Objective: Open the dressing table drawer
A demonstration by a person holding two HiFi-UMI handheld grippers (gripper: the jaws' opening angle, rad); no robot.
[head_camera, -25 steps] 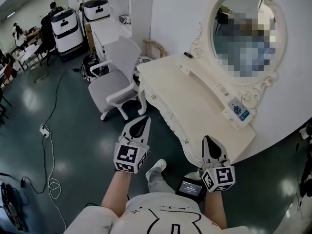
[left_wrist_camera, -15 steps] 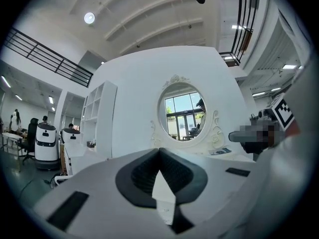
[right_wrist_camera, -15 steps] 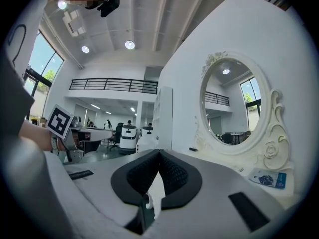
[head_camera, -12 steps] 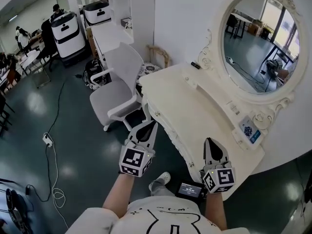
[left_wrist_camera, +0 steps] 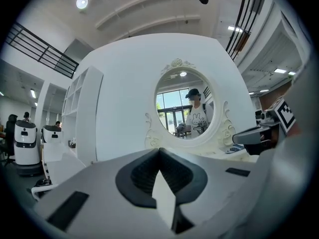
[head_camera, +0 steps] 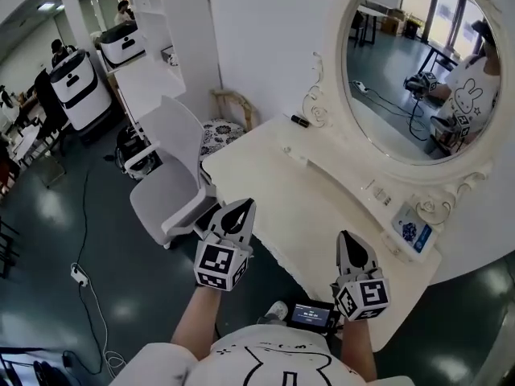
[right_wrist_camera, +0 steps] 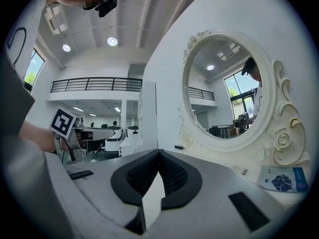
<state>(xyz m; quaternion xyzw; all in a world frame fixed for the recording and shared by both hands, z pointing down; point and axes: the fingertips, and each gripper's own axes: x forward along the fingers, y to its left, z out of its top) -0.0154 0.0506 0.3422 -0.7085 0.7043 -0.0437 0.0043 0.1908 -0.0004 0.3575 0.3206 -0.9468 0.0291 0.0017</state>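
Observation:
The cream dressing table (head_camera: 306,195) with its oval mirror (head_camera: 410,63) stands right in front of me. From above, its drawer fronts are hidden under the tabletop's front edge. My left gripper (head_camera: 239,209) is shut and empty, with its tip at the table's front edge near the left corner. My right gripper (head_camera: 348,238) is also shut and empty, and hangs over the tabletop near its front edge. The left gripper view looks past shut jaws (left_wrist_camera: 159,149) to the mirror (left_wrist_camera: 184,108). The right gripper view shows shut jaws (right_wrist_camera: 158,152) level with the tabletop.
A white swivel chair (head_camera: 165,179) stands left of the table, with a patterned stool (head_camera: 217,135) behind it. A blue-printed packet (head_camera: 410,233) and a small black item (head_camera: 299,121) lie on the tabletop. White robots (head_camera: 76,79) and a floor cable (head_camera: 80,276) are at the far left.
Both grippers have come forward to the dressing table, still shut. The table now fills the middle of the head view, and the chair has shifted to the left.

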